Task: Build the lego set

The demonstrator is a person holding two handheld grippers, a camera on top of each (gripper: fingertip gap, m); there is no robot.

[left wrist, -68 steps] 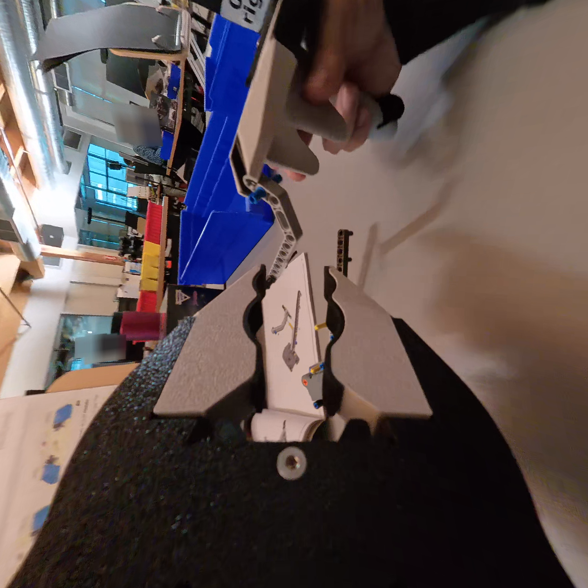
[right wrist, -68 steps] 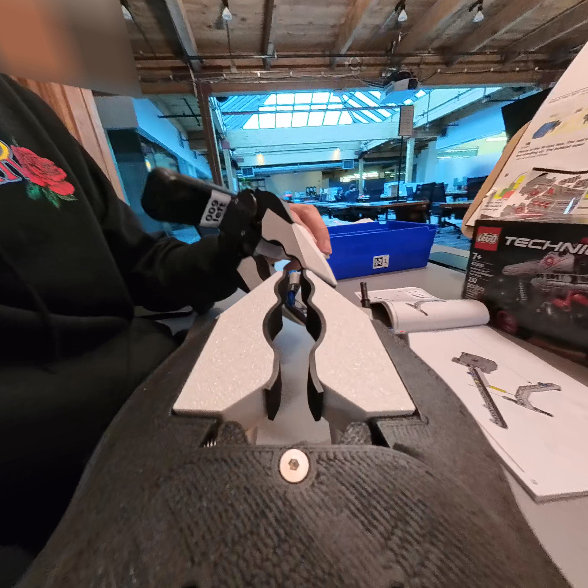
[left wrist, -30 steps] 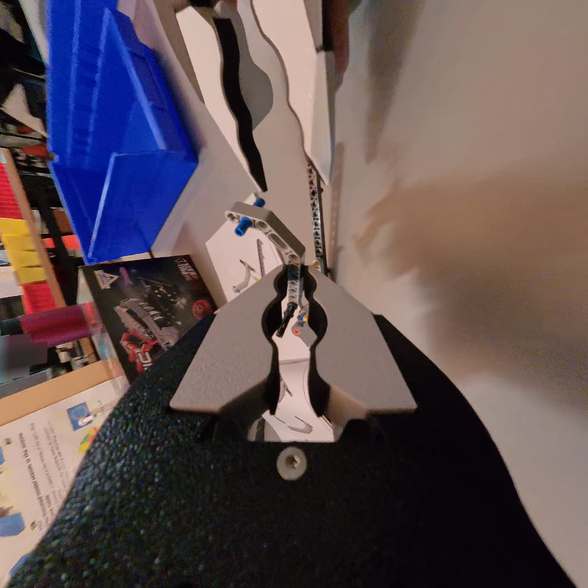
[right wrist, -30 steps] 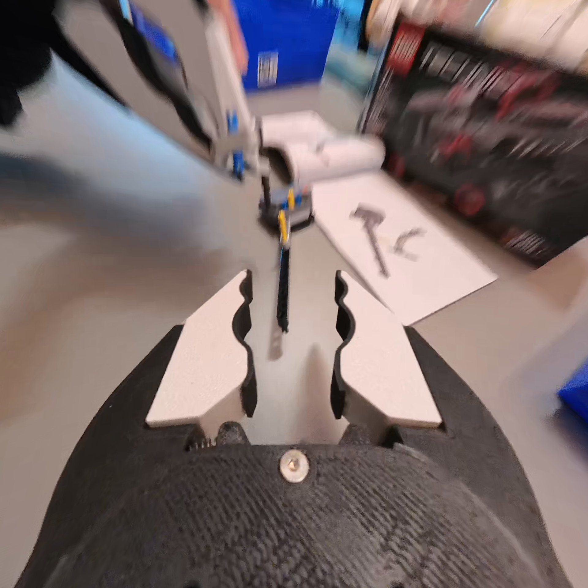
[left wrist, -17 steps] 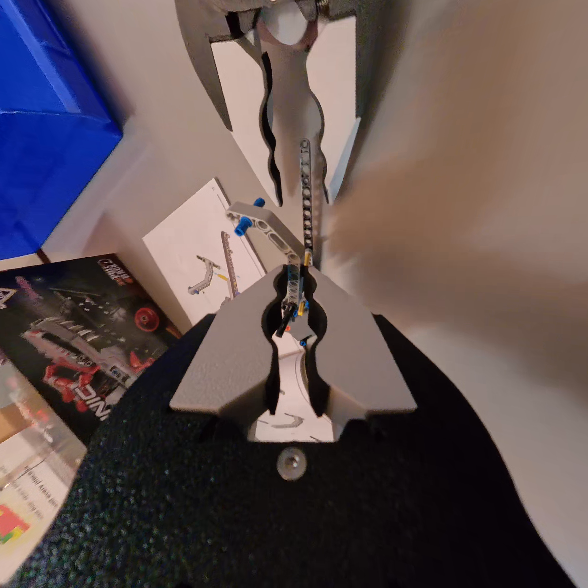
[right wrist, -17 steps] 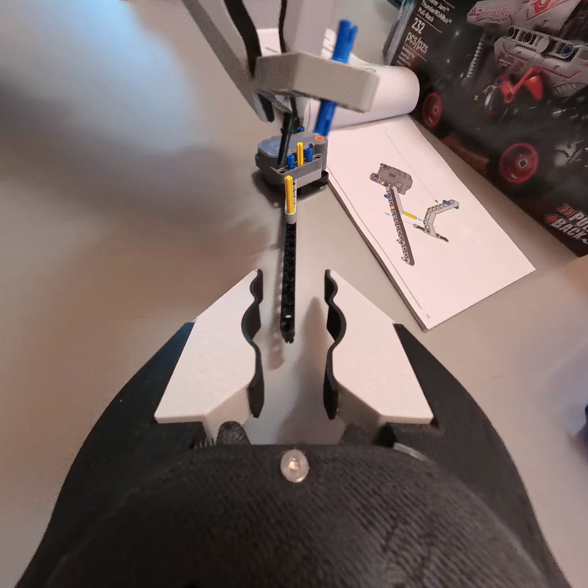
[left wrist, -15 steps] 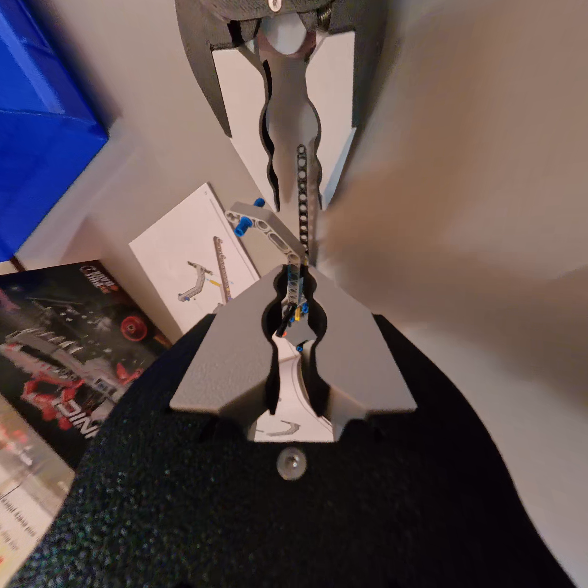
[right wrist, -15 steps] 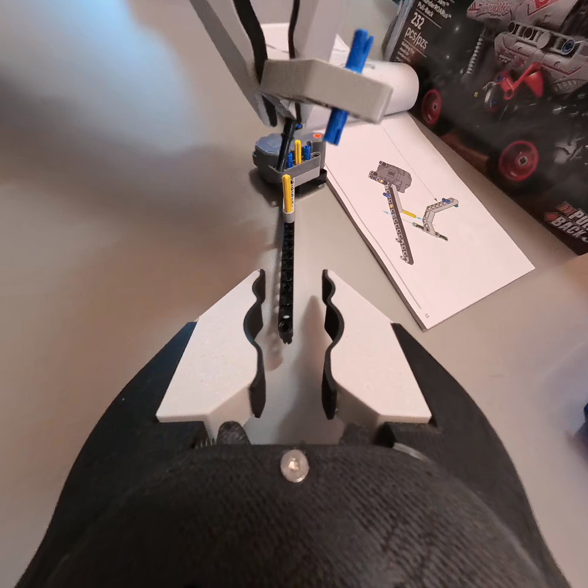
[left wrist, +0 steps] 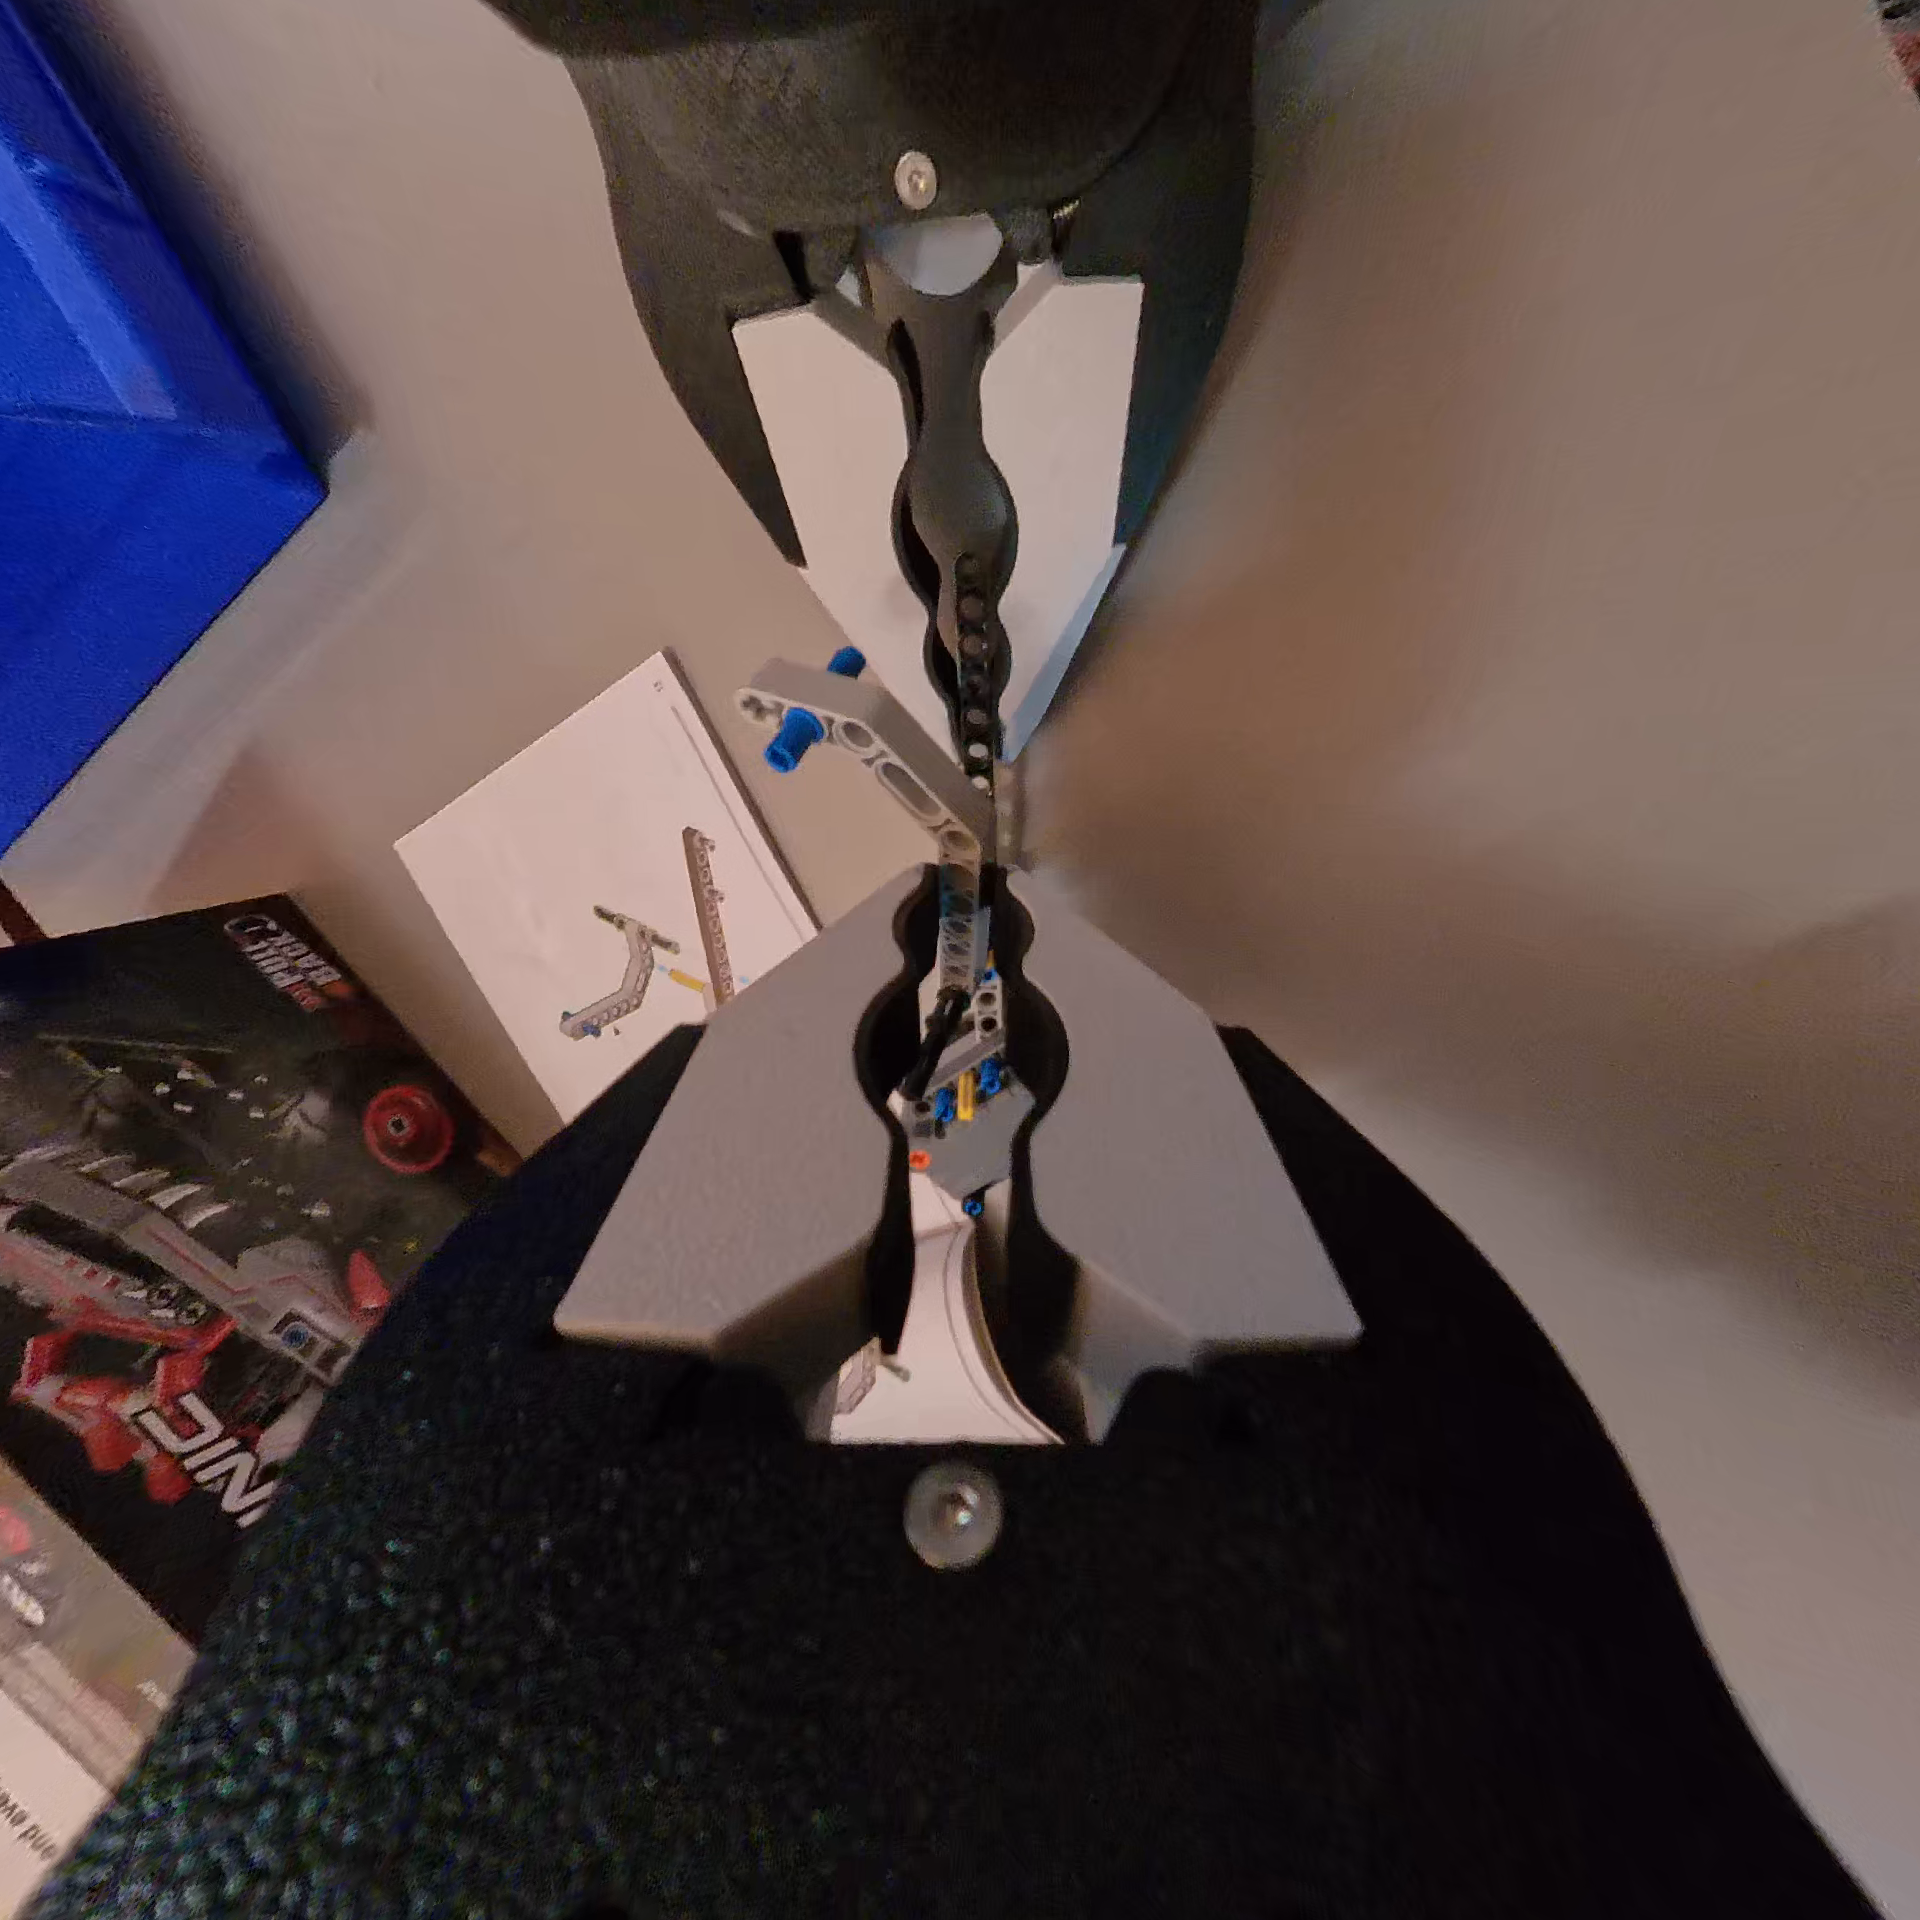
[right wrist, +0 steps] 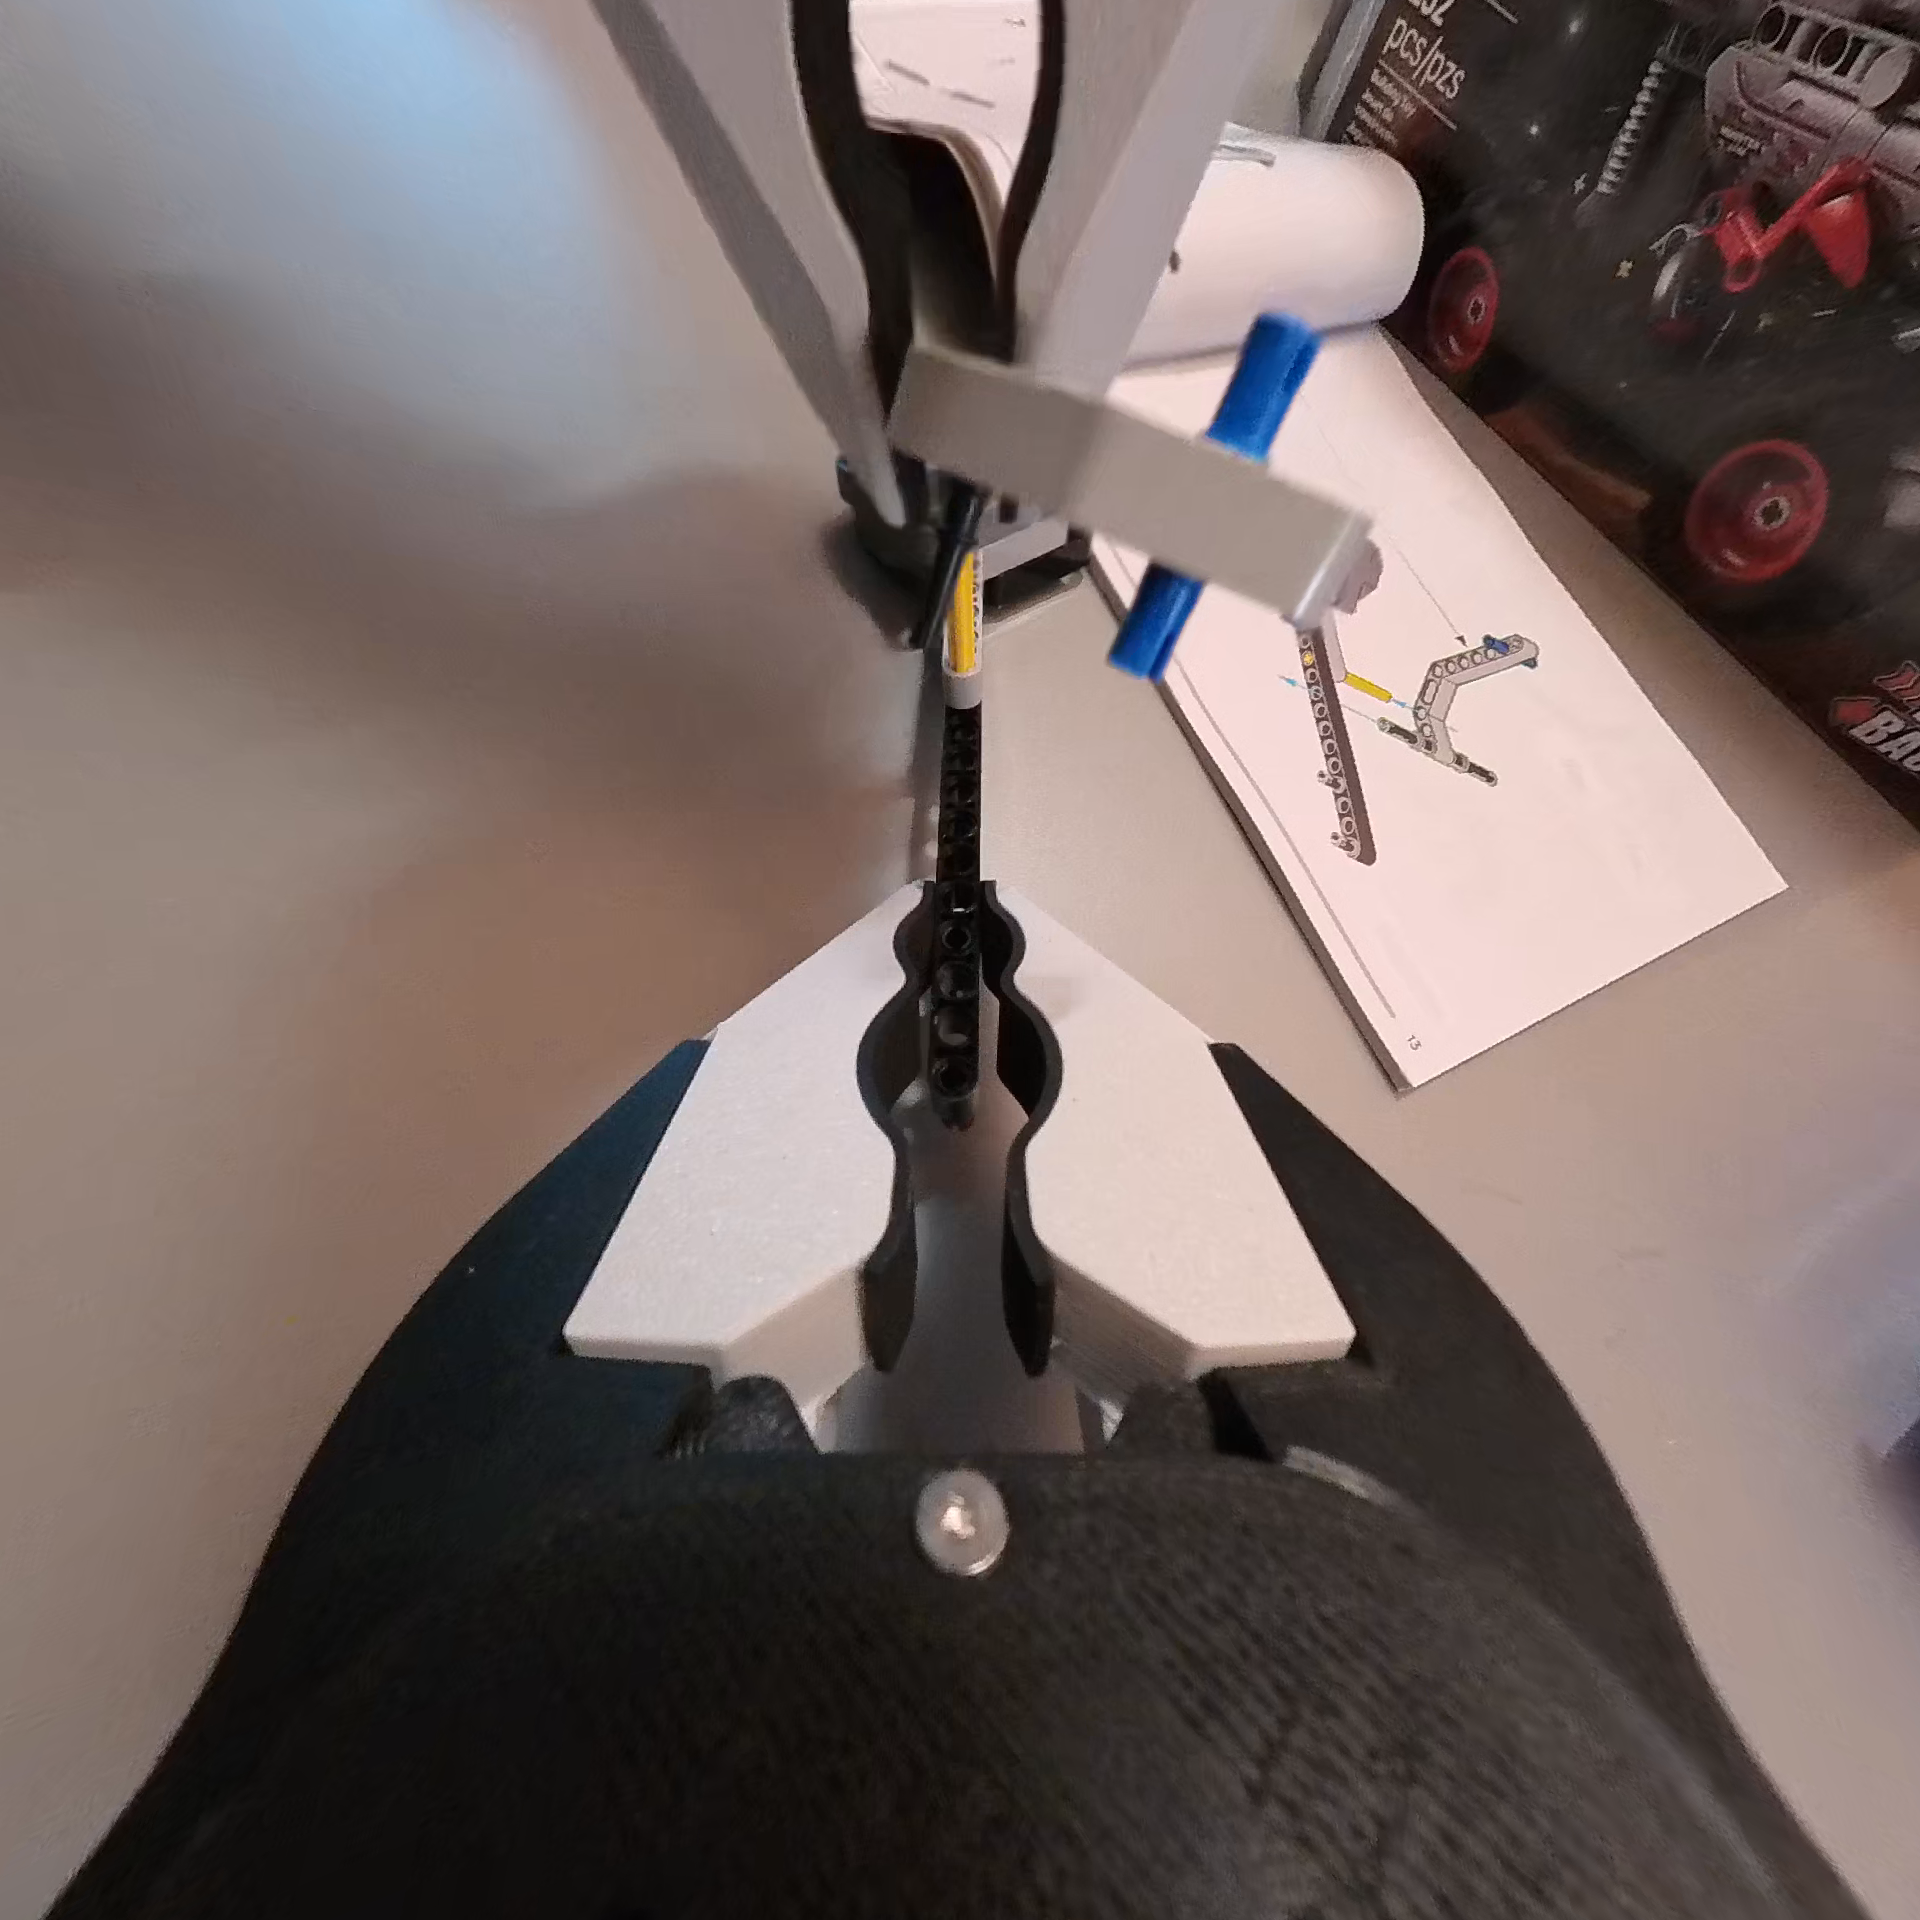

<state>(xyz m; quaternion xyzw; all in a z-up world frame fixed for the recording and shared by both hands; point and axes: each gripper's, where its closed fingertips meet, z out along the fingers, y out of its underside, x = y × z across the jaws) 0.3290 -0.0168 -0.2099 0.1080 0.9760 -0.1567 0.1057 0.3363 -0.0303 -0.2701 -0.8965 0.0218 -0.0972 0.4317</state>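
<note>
My left gripper (left wrist: 961, 883) is shut on a grey bent beam (left wrist: 894, 769) that carries blue pins (left wrist: 790, 743), and holds it upright over a grey block (left wrist: 961, 1132) on the table. My right gripper (right wrist: 956, 888) is shut on the near end of a long black beam (right wrist: 958, 821). That beam lies on the table with a yellow axle (right wrist: 966, 623) at its far end, next to the block. In the right wrist view the left gripper (right wrist: 966, 343) hangs just above with the bent beam (right wrist: 1143, 478). The right gripper (left wrist: 961, 644) faces mine in the left wrist view.
An open instruction booklet (right wrist: 1507, 831) lies to the right of the beam. The black set box (right wrist: 1714, 208) stands behind it. A blue bin (left wrist: 104, 416) is at the far left of the left wrist view. The table (right wrist: 416, 831) is pale grey. My right fingertips sit around 7 cm from my left ones.
The right gripper let go of the grey bent beam and the left took it. The right then dropped to the table, moved forward along the black beam and closed on it.
</note>
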